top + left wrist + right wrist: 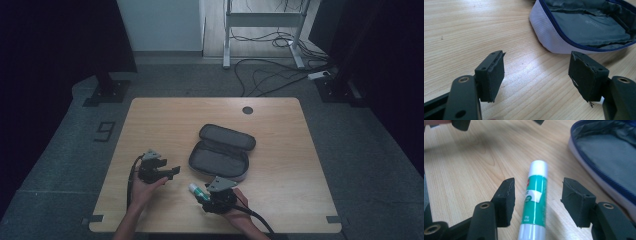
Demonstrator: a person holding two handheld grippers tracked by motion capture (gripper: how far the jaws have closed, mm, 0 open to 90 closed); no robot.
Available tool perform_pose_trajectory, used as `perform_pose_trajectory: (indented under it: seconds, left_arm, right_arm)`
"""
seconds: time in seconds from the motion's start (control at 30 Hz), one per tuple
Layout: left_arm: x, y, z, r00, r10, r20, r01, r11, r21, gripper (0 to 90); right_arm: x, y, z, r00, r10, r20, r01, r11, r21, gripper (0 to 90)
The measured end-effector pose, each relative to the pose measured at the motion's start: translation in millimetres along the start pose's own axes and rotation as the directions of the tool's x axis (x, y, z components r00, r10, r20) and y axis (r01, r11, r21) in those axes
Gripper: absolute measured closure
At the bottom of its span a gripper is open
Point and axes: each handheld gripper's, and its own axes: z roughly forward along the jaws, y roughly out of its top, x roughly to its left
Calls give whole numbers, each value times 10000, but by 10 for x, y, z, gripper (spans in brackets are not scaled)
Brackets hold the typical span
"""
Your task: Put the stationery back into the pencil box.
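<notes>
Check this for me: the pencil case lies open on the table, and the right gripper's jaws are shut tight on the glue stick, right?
Not quite. The pencil case does lie open, but the right gripper isn't shut on the glue stick: the right gripper view shows its jaws apart on either side of the stick, with gaps.

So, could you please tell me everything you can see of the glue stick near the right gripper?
The glue stick is a slim cylinder with a white cap, a green body bearing a white and red label patch, and a white base. It looks like smooth plastic and its cap is on. It lies flat on the wooden table, lengthwise between the open jaws of the right gripper, neither pad touching it. The open grey pencil case lies just beside it, apart from it.
</notes>
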Motion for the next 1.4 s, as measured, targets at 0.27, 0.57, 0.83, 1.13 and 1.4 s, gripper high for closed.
perform_pose_trajectory:
  seconds: [0.27, 0.57, 0.83, 1.13, 1.4]
  left_arm:
    - [-6, 1, -5, 10000, 55, -66, -55, 10000, 4, 292]
    - [8, 6, -34, 9999, -15, -120, 14, 9999, -113, 292]
    - [28, 7, -51, 9999, -22, -155, 20, 9999, -121, 293]
    - [30, 8, -42, 9999, -8, -140, 7, 10000, -71, 293]
    - [46, 5, -43, 9999, -28, -153, 27, 10000, -53, 293]
  right_arm:
    - [27, -34, 80, 10000, -54, 8, 53, 9990, 454, 479]
    - [28, -78, 158, 9998, -208, 80, 201, 9960, 867, 578]
    - [15, -80, 158, 9990, -413, 178, 394, 9943, 989, 647]
    - [-13, -60, 109, 9989, -441, 145, 427, 9955, 844, 649]
    - [-21, 3, 13, 9989, -453, 83, 449, 9978, 492, 649]
